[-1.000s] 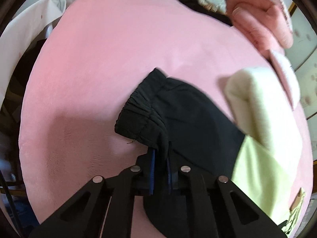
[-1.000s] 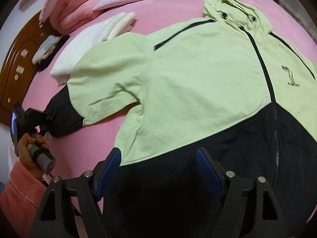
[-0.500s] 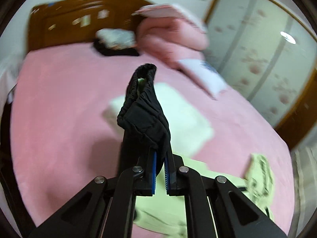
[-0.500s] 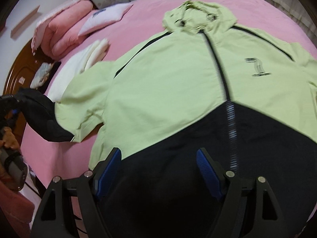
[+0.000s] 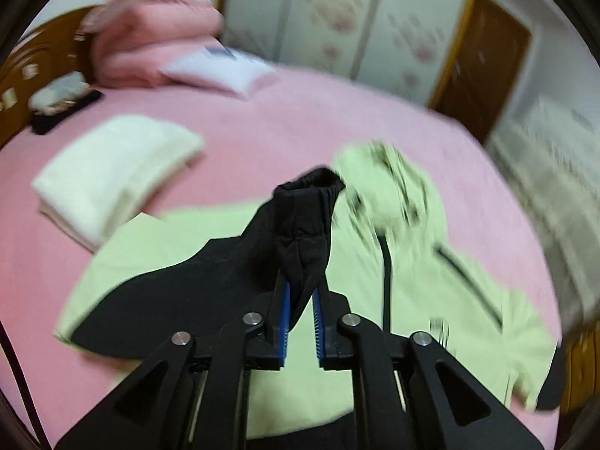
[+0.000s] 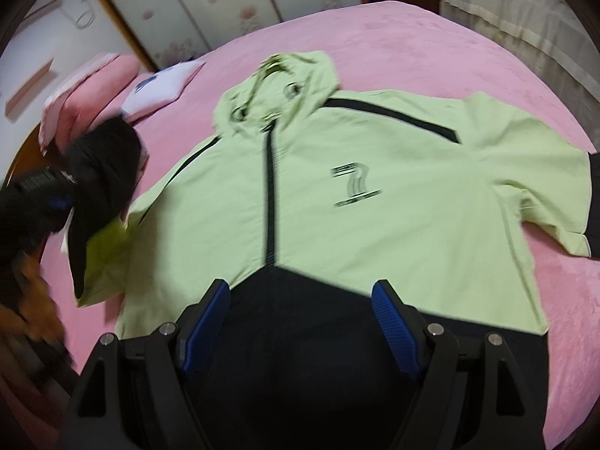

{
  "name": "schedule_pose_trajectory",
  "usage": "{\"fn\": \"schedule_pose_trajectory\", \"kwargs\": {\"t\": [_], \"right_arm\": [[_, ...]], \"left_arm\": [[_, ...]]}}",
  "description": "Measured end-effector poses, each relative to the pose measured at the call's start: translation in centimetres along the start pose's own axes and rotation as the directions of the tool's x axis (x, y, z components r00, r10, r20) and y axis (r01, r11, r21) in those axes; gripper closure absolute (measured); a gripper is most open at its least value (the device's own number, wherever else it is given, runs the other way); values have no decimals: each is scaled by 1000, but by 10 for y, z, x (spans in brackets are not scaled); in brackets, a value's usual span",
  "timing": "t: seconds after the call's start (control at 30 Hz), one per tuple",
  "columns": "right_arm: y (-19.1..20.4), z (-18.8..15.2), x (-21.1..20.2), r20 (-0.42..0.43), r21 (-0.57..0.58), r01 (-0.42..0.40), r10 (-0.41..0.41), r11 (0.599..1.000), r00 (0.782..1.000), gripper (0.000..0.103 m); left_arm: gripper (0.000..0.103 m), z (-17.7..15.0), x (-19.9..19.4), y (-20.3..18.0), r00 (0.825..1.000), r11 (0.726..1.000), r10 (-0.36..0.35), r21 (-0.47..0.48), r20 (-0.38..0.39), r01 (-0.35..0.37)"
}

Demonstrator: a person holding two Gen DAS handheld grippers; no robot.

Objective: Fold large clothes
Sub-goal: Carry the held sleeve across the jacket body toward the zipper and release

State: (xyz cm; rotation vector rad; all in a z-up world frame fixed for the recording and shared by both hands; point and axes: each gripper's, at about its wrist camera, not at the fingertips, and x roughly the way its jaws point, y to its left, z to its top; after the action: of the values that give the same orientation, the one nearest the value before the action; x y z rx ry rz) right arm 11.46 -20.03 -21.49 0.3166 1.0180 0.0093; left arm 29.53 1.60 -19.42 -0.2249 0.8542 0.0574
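My left gripper (image 5: 300, 309) has the jacket's black cuff (image 5: 305, 221) between its jaws, which have just been easing apart, so it might drop before it's across the lime jacket (image 6: 375, 195) on the pink bed (image 6: 468, 37). My right gripper (image 6: 300, 322) is spread wide with nothing in it, so it can't pin the body if it shifts.

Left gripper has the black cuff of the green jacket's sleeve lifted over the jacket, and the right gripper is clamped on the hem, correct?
Not quite. The right gripper is open over the jacket, gripping nothing, as the right wrist view shows. The rest stands: the left gripper has the black cuff between its fingers.
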Motion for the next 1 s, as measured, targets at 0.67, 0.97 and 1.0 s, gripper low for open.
{"fn": "schedule_pose_trajectory", "kwargs": {"t": [0.67,0.97,1.0], "right_arm": [[62,7,84,-255,110,-359,376,927,891,54],[106,9,155,-327,227,-185,254,956,910,78],[109,11,161,-333,240,-160,237,957,913,83]], "left_arm": [[20,-72,-16,99,894,957,291,94,-340,-276],[20,-92,8,179,855,948,295,23,-427,-316],[20,-93,11,184,856,952,282,14,-434,-306]]}}
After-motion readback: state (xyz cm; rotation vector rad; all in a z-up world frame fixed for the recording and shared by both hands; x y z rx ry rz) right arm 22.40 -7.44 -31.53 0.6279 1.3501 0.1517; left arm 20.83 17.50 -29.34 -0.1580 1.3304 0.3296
